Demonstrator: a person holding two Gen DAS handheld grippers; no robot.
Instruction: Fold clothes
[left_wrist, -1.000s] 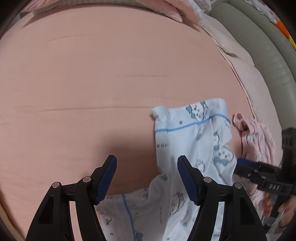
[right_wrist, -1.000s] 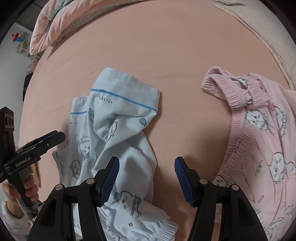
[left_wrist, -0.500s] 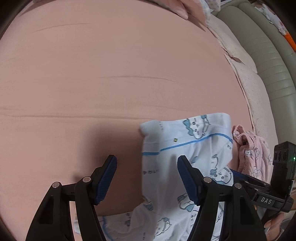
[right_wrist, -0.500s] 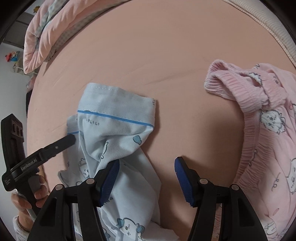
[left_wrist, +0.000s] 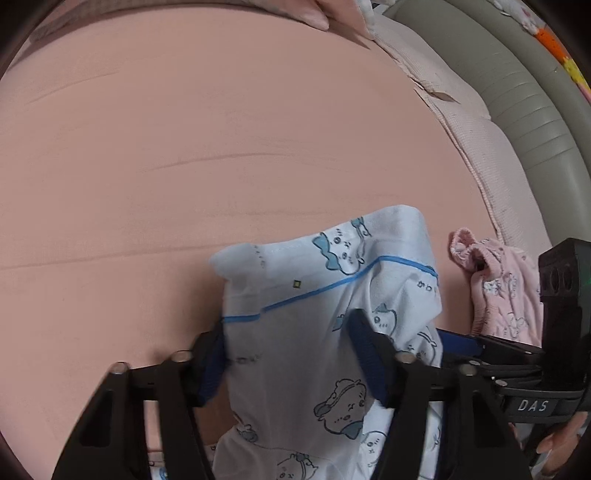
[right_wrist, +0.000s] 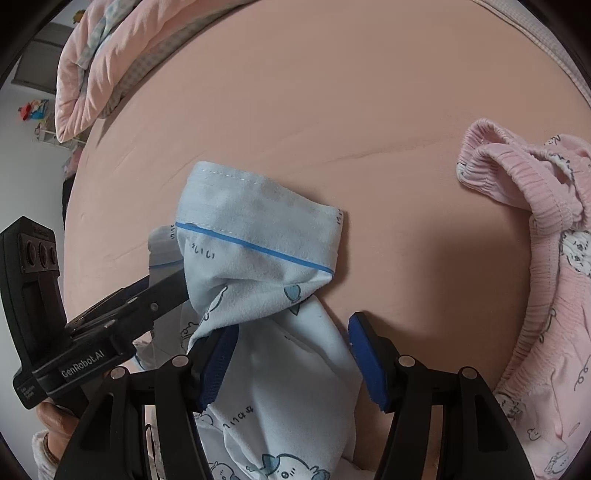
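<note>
Light blue garment (left_wrist: 332, 325) with cartoon print and a blue piping line, bunched on the bed (left_wrist: 184, 147) and partly lifted; it fills the 6 o'clock sector of both wrist views (right_wrist: 266, 280). Left claw (left_wrist: 291, 362): jaws spread wide, the cloth draped between the two blue pads without being pinched. Right claw (right_wrist: 291, 358): jaws likewise spread, the cloth lying between them, unclamped. In the right wrist view the left claw enters from 8 o'clock, its tip touching the garment's folded edge; a hand (right_wrist: 55, 417) shows on its handle. In the left wrist view the right claw enters from 4 o'clock. Pink garment (right_wrist: 546, 280) with elastic waistband lies at 3 o'clock, apart from the blue one. Pink sheet covers the bed; a rolled pink quilt (right_wrist: 107, 55) lies at 11 o'clock.
</note>
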